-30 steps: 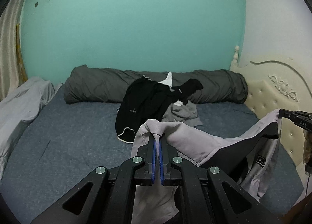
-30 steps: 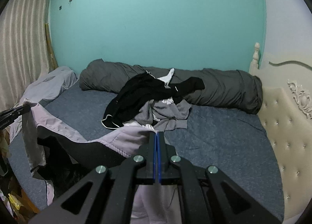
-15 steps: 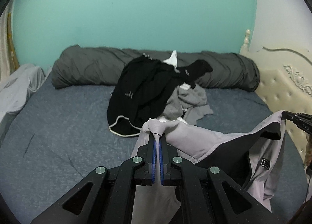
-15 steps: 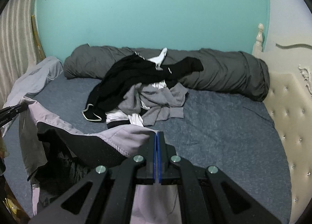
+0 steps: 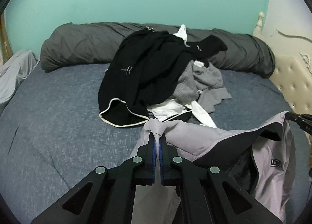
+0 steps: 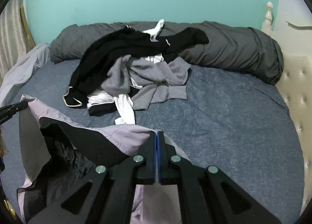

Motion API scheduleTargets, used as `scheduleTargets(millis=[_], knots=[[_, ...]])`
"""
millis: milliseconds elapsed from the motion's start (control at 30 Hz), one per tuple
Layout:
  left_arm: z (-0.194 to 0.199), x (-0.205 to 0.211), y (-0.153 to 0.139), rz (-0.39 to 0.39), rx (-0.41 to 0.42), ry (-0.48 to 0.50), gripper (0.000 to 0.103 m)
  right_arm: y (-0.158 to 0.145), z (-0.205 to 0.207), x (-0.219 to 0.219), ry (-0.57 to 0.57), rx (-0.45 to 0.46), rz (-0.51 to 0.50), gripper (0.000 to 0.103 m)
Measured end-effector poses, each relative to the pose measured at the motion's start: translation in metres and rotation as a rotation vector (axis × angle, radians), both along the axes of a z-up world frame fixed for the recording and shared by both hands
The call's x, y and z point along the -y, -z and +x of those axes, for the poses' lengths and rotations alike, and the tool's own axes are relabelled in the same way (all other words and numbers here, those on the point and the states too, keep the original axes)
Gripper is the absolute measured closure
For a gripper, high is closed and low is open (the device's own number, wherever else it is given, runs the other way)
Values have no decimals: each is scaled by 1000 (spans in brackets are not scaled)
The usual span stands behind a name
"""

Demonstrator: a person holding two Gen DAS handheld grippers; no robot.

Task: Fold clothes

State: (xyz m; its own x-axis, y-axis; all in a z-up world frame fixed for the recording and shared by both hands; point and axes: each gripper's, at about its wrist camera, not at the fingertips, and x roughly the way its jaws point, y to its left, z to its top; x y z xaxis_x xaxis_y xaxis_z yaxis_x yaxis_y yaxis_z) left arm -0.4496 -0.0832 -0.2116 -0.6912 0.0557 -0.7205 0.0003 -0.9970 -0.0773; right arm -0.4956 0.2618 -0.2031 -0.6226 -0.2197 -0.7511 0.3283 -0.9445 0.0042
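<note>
While stretched between both grippers: pale lilac garment [image 5: 197,138] with dark lining, hung just above the near part of the blue bed sheet [image 5: 58,118].
Left gripper [image 5: 157,136]: fingers pressed together, clamped on a bunched corner of the waistband.
Right gripper [image 6: 157,133]: fingers pressed together on the opposite corner of that hem.
Garment edge: sagged between the two grips, dark lining open toward the cameras.
Clothes pile [image 6: 126,72]: black, grey and white pieces heaped mid-bed, near edge just beyond the held hem.
Far edge: rolled grey duvet [image 5: 81,46] along the teal wall.
Right edge: cream tufted headboard [image 6: 296,95].
Open room: bare sheet left of the pile and right of it toward the headboard.
</note>
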Motion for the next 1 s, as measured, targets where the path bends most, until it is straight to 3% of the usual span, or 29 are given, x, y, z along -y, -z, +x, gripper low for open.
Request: scheduleTargets(millis=[567, 633, 700, 767, 833, 900, 1000], knots=[[-64, -8, 91, 11, 106, 5, 98, 98, -70, 23, 29, 76, 21, 102], [-65, -9, 95, -1, 103, 4, 89, 106, -74, 25, 37, 76, 22, 102], [-66, -7, 97, 8, 99, 0, 40, 111, -76, 28, 44, 68, 37, 101], [-66, -5, 95, 32, 90, 0, 36, 111, -77, 28, 64, 52, 41, 95], [-65, -2, 91, 48, 86, -6, 36, 107, -78, 24, 91, 33, 30, 66], [-62, 0, 84, 57, 76, -3, 35, 101, -80, 16, 125, 14, -1, 48], [-51, 3, 71, 50, 63, 7, 35, 84, -75, 5, 133, -23, -60, 45]])
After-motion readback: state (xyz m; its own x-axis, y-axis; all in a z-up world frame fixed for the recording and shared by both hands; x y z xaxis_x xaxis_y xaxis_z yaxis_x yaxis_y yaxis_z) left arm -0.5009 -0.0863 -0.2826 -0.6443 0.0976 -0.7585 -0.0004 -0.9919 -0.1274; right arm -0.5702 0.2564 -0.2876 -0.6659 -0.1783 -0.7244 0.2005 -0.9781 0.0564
